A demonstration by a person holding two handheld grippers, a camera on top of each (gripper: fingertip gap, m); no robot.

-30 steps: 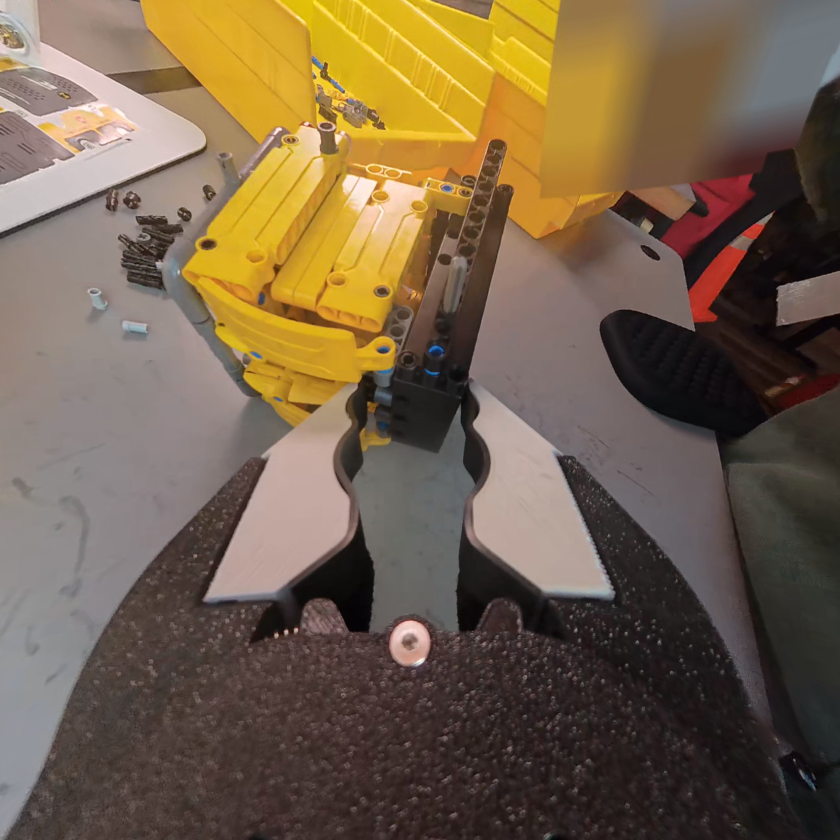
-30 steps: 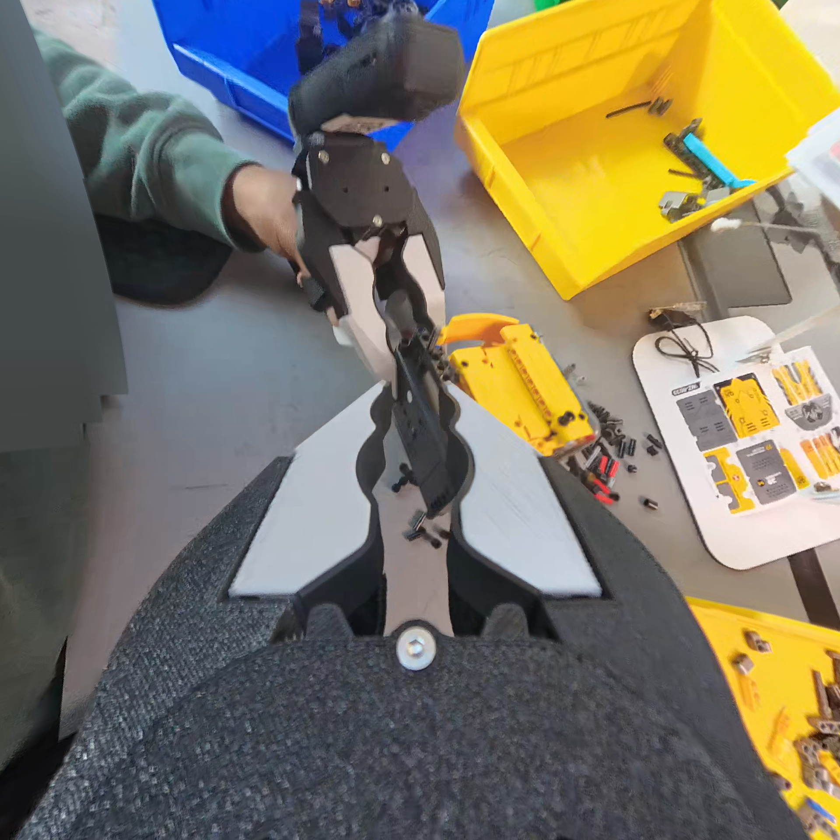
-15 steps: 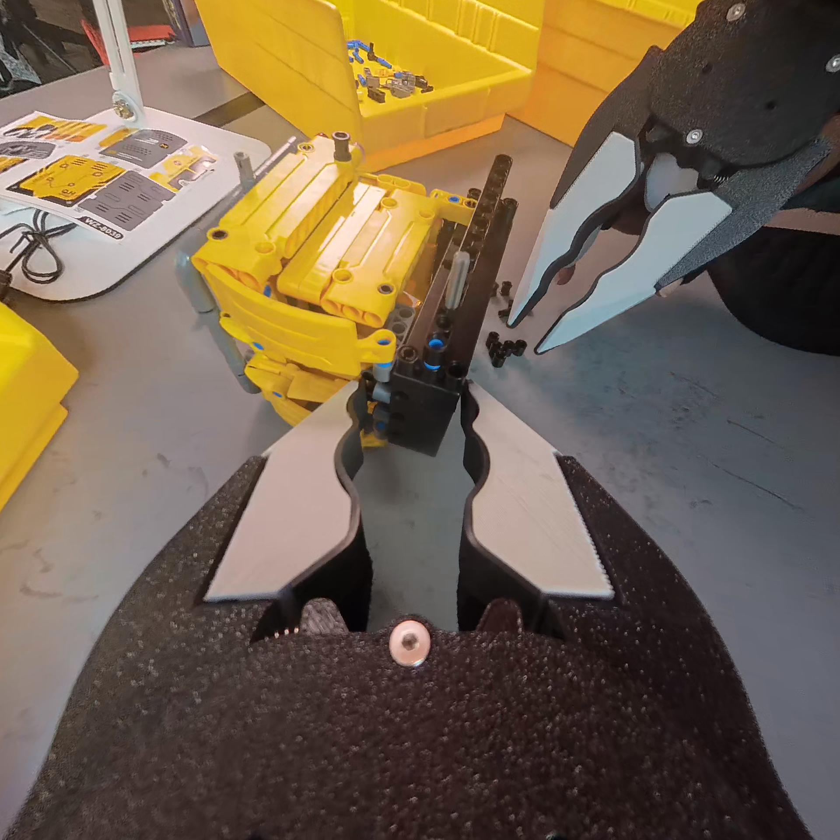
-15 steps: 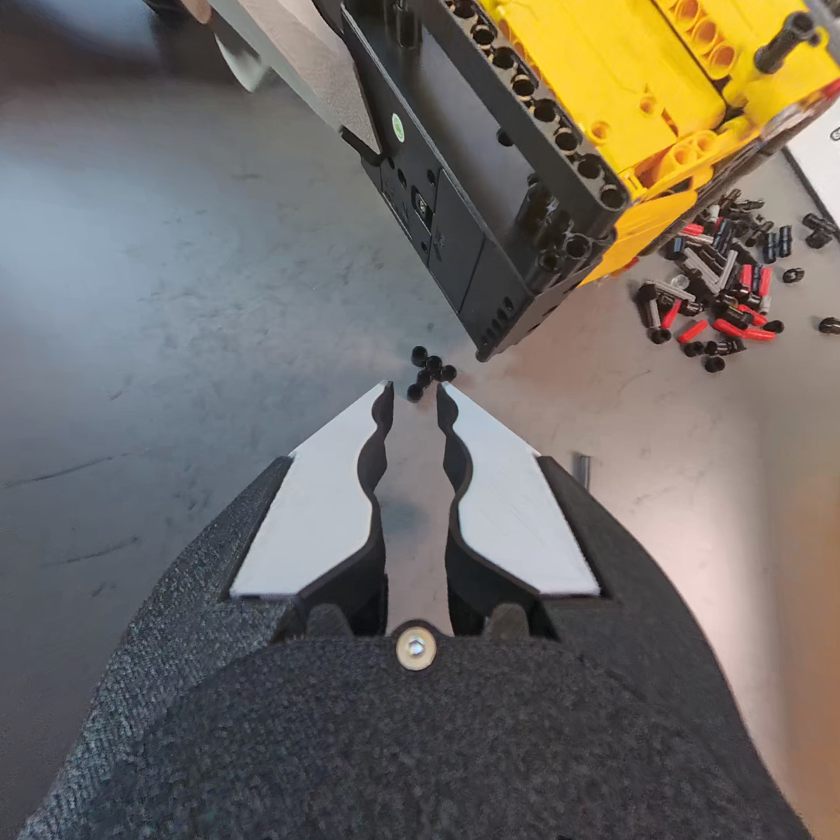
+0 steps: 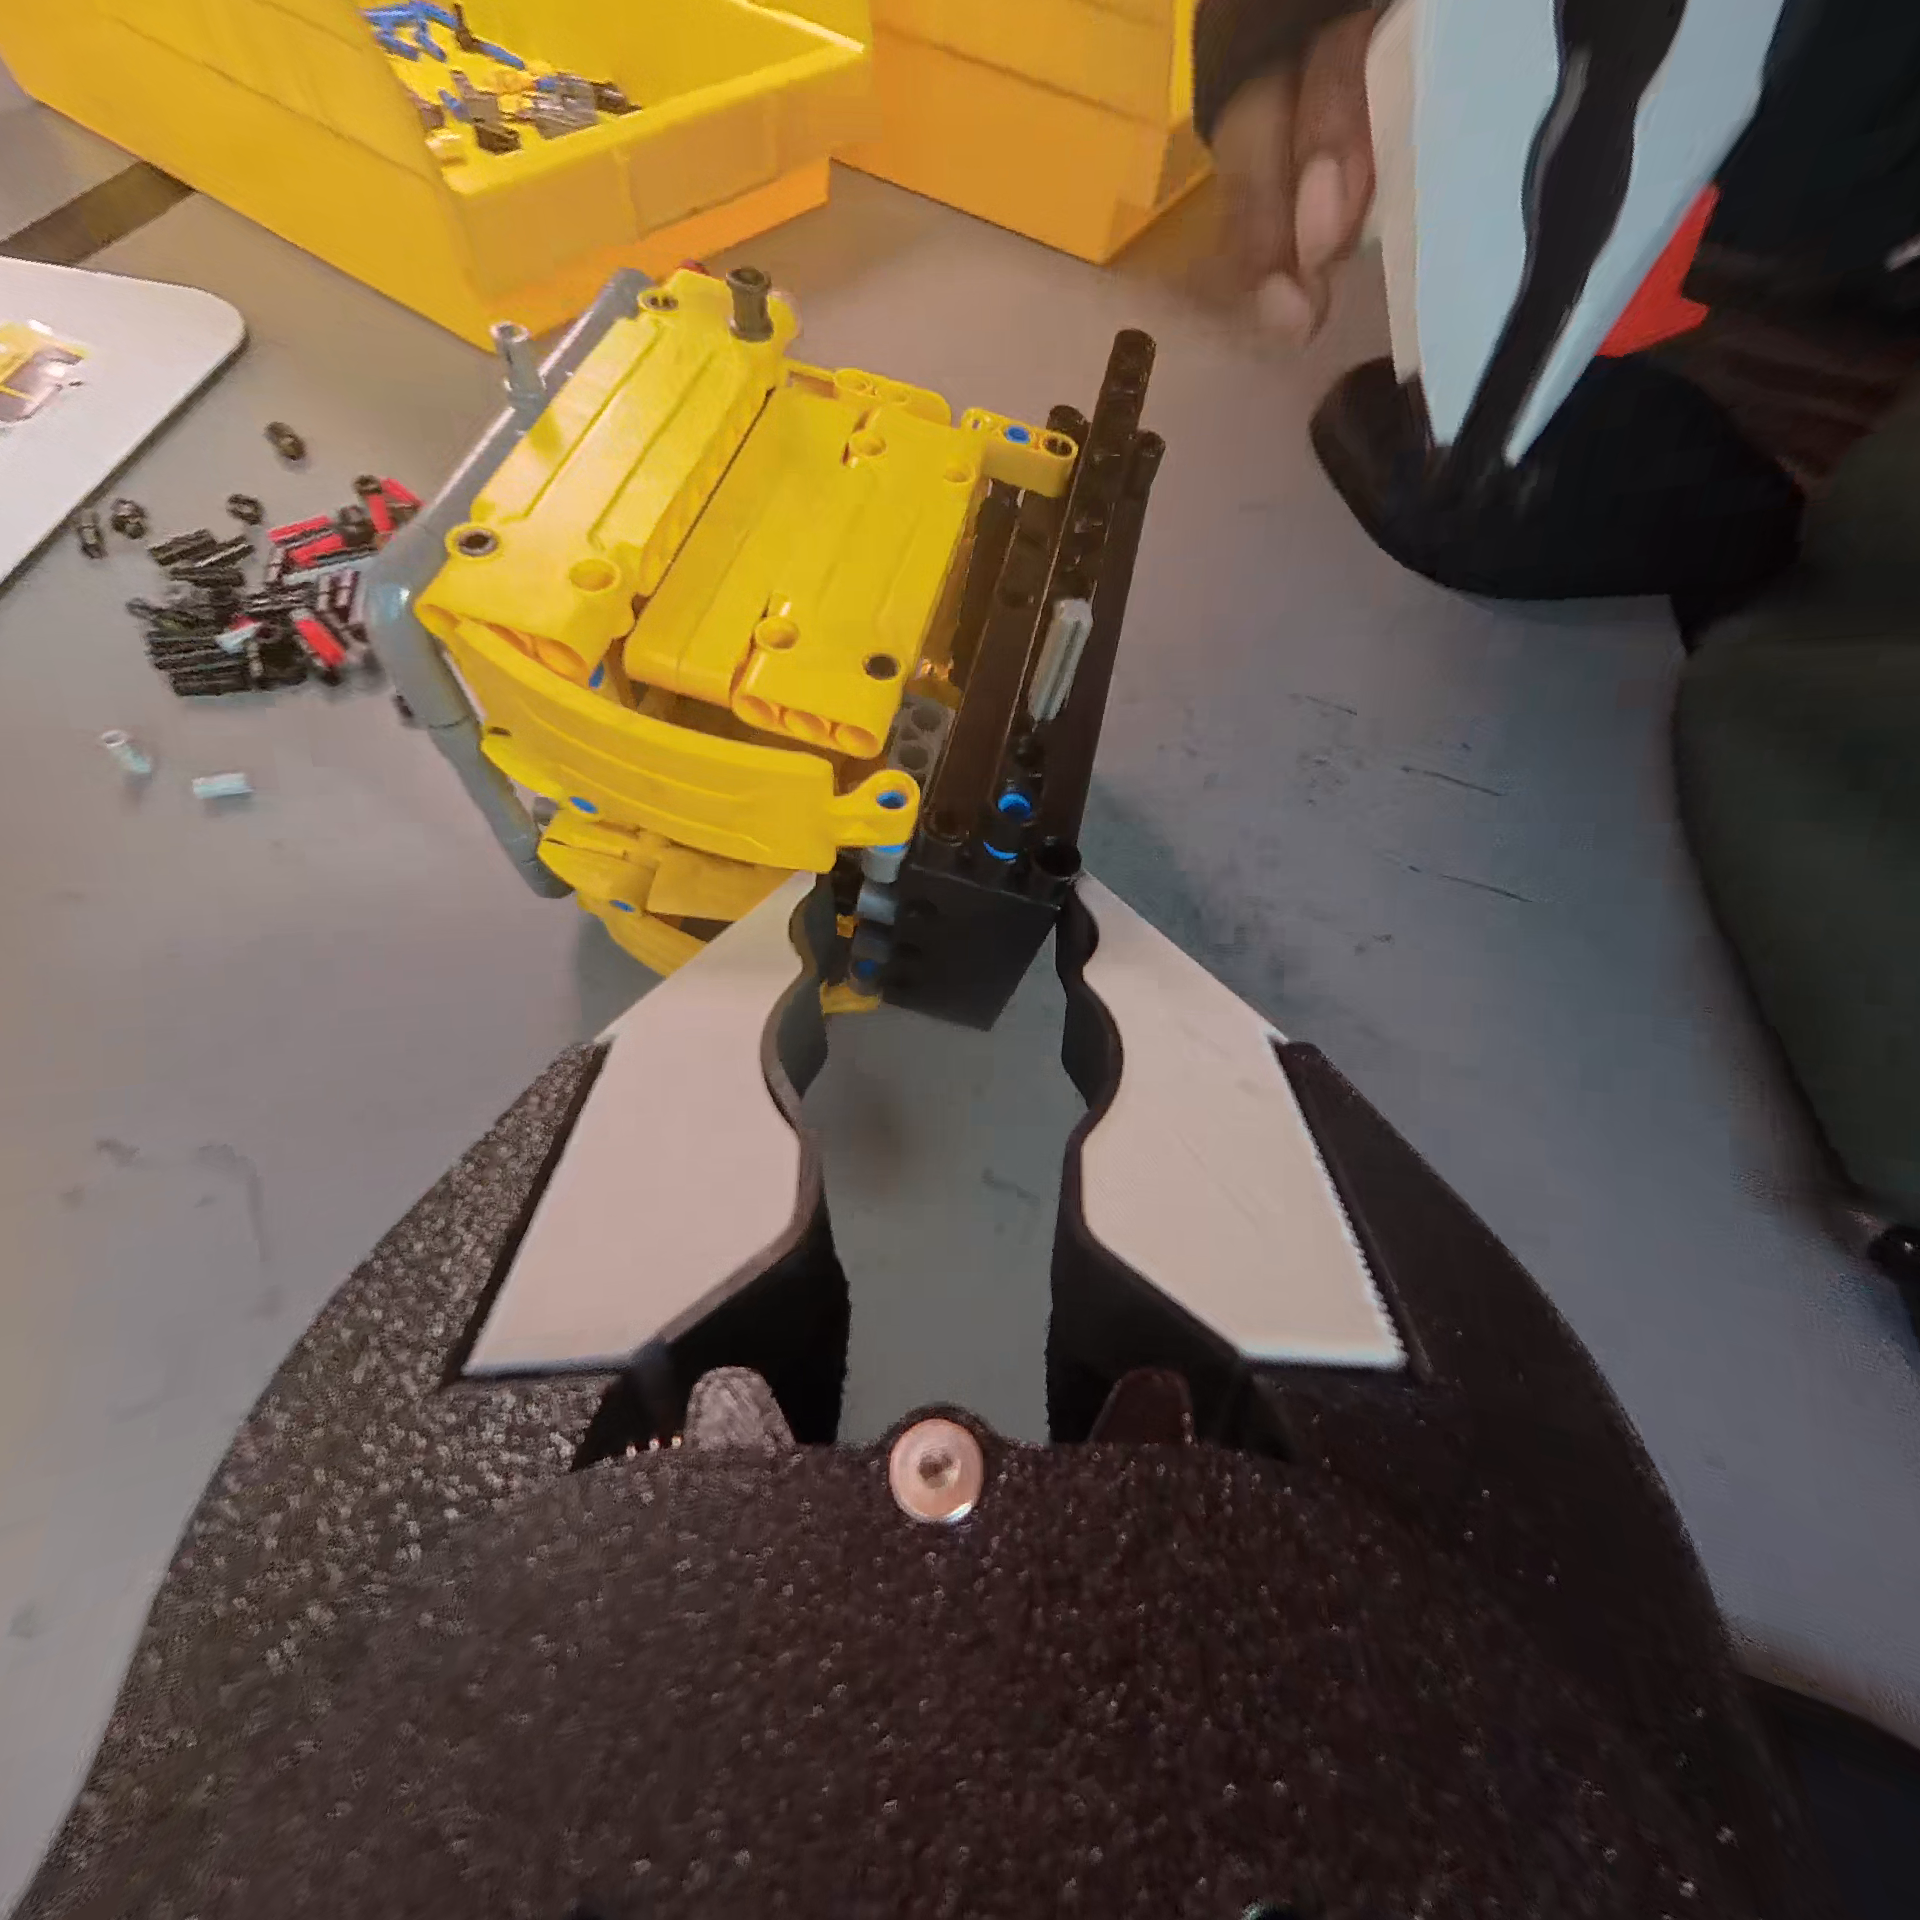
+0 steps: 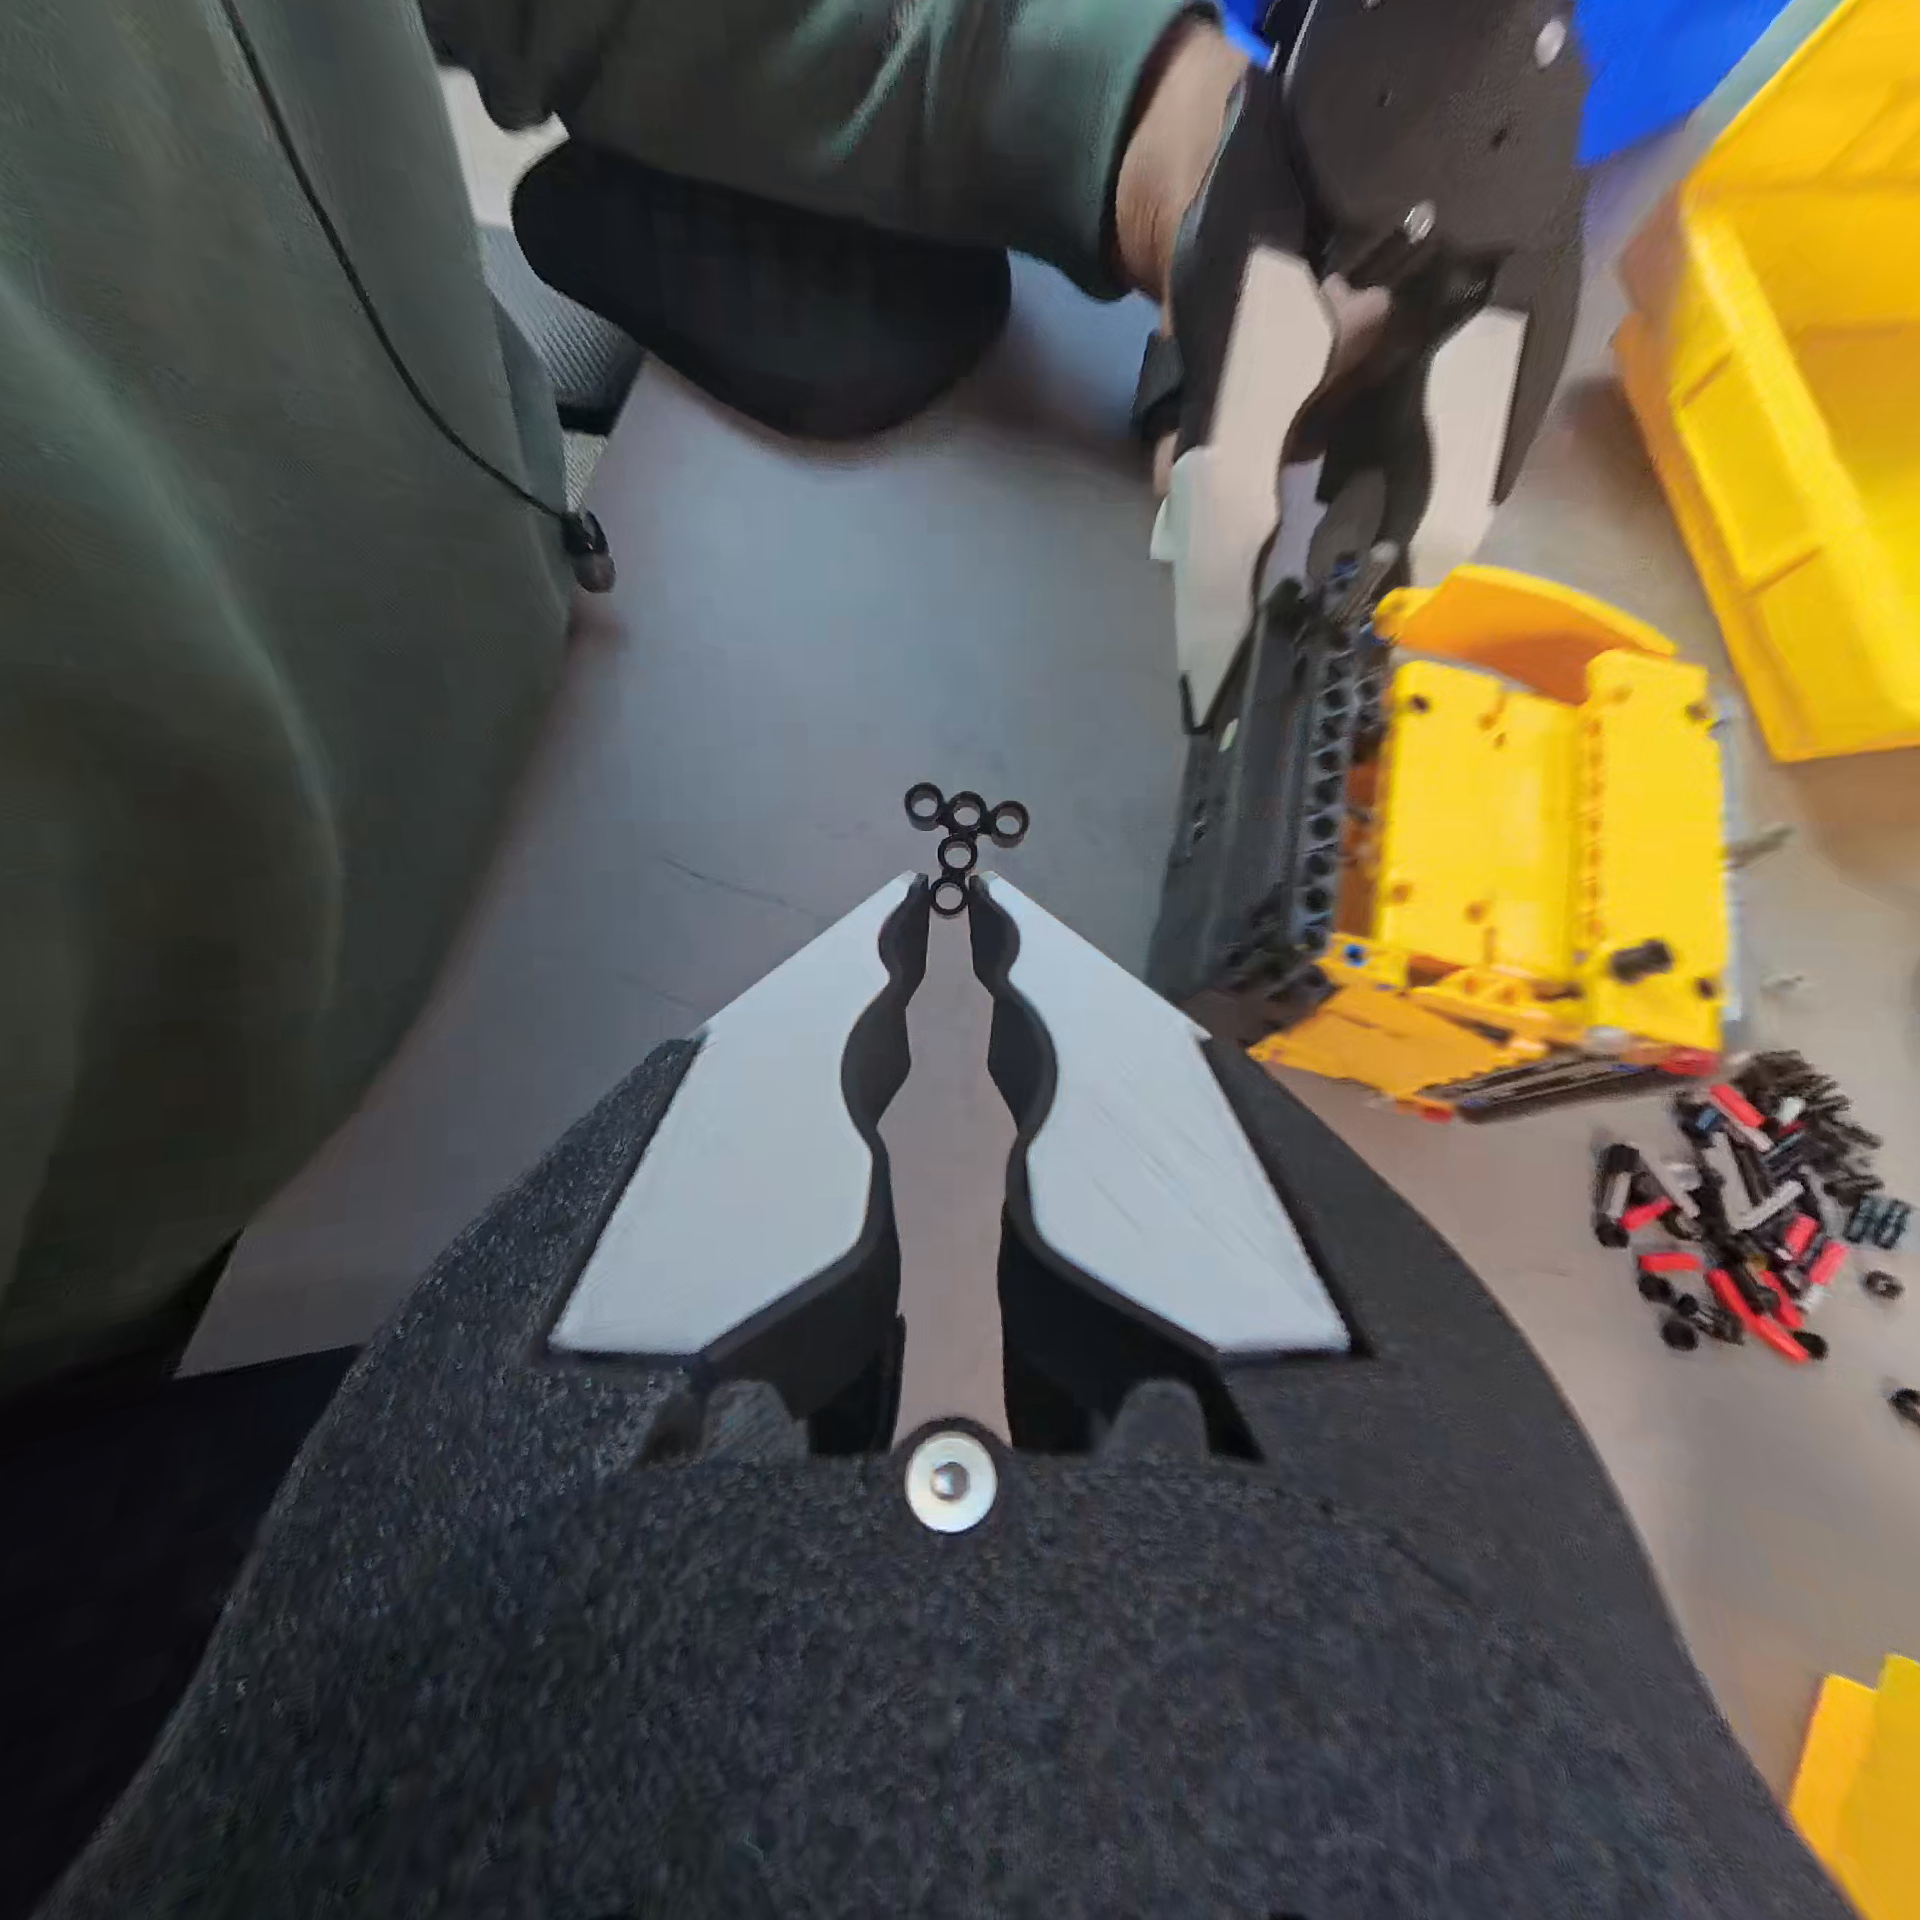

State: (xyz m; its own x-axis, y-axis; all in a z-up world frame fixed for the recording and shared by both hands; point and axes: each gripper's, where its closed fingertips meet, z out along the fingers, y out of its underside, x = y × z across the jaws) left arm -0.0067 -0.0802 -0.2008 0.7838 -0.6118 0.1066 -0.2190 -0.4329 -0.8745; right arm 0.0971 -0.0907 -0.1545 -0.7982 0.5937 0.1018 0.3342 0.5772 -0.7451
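My left gripper (image 5: 940,914) is shut on the black block end of a yellow and black brick model (image 5: 727,582) and holds it over the grey table. My right gripper (image 6: 948,896) is shut on the lowest ring of a small black T-shaped piece (image 6: 961,833) made of joined rings. The piece sticks out past the fingertips. In the right wrist view the left gripper (image 6: 1340,540) and the model (image 6: 1507,831) lie ahead to the right, apart from the piece. In the left wrist view the right gripper (image 5: 1507,260) is blurred at the upper right.
A pile of black and red pins (image 5: 260,603) lies left of the model; it also shows in the right wrist view (image 6: 1745,1216). Yellow bins (image 5: 520,135) stand behind, with another at the right (image 6: 1818,416). A white printed sheet (image 5: 83,384) lies far left. A person's green sleeve (image 6: 260,520) fills the left.
My right gripper was open over the small black piece on the table; it has shut on it and drawn back with it. My left gripper kept its hold on the model and swung it.
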